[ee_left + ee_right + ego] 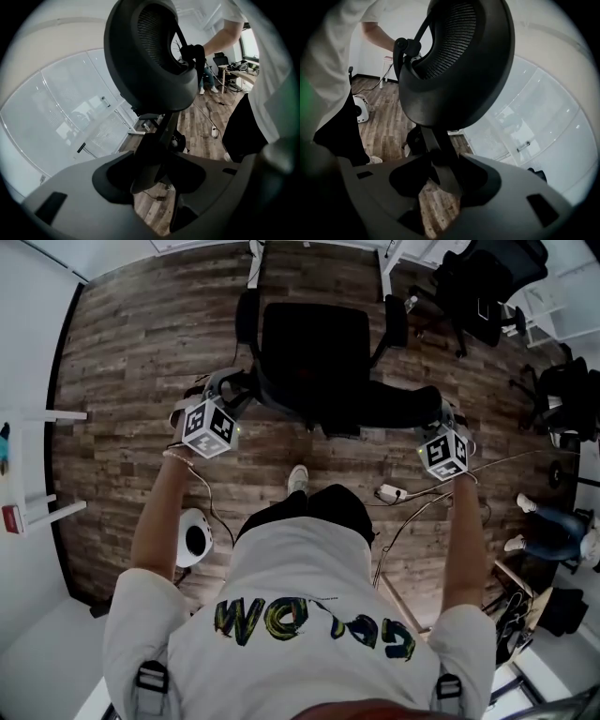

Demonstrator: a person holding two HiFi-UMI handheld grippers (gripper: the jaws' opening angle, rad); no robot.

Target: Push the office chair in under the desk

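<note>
Matt mesh-and-plastic chair [314,348], matt wood-grain floor [141,362].

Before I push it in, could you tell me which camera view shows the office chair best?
The head view: it takes in the whole office chair from above, seat and armrests included. Each gripper view shows only its mesh panel close up, on a dark strut that runs between the jaws.
</note>
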